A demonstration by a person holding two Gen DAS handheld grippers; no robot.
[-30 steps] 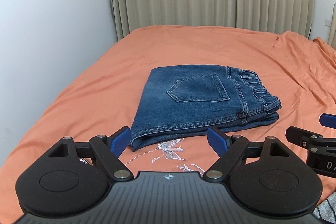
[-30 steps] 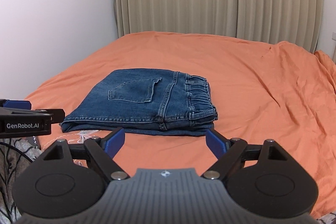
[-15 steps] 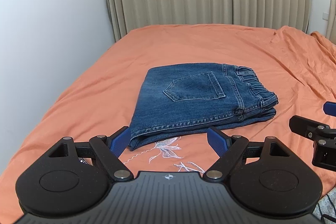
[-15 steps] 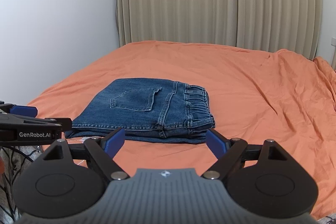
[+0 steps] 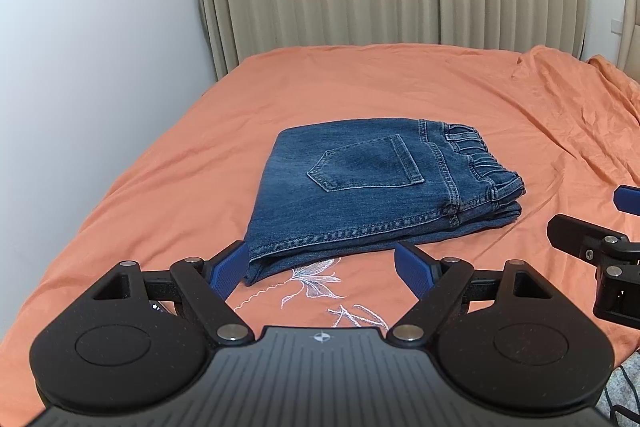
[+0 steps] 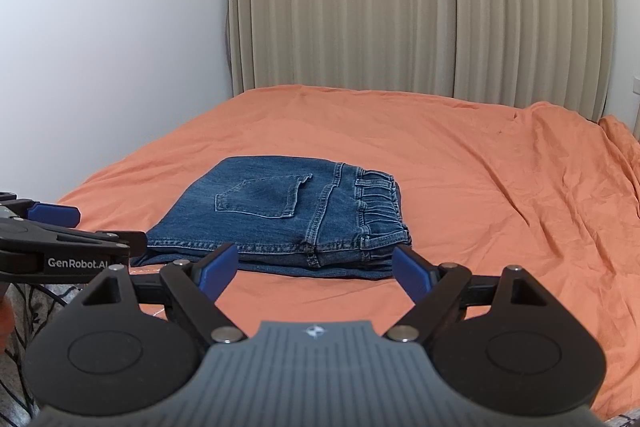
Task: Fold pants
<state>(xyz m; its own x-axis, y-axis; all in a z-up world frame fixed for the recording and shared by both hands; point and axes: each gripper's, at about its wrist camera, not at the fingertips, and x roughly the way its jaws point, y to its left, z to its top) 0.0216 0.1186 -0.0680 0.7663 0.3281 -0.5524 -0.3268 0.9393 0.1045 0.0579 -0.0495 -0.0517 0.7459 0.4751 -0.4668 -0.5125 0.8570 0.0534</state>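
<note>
While both tools hang over the near edge of the bed, nothing is in their grip.

Left gripper [image 5: 322, 269]: blue-padded fingers spread wide, holding nothing, just short of the near hem of the jeans and not touching them.

Right gripper [image 6: 316, 269]: fingers equally wide apart, empty, in front of the waistband corner of the stack, clear of the cloth.

Pants [image 5: 372, 187]: blue jeans folded into a compact stack, back pocket up, elastic waistband toward the right, lying flat in the middle of the near half of the bed.

Bed sheet [image 5: 360, 87]: orange, smooth on the left, rumpled toward the right edge.

Room: pale wall [image 5: 92, 47] on the left, beige pleated curtain [image 6: 420, 7] behind the bed.

Left view only: white flower embroidery [image 5: 316, 281] on the sheet, just in front of the jeans.

Right view only: the left tool's side, printed "GenRobot.AI", beside the folded edge.
</note>
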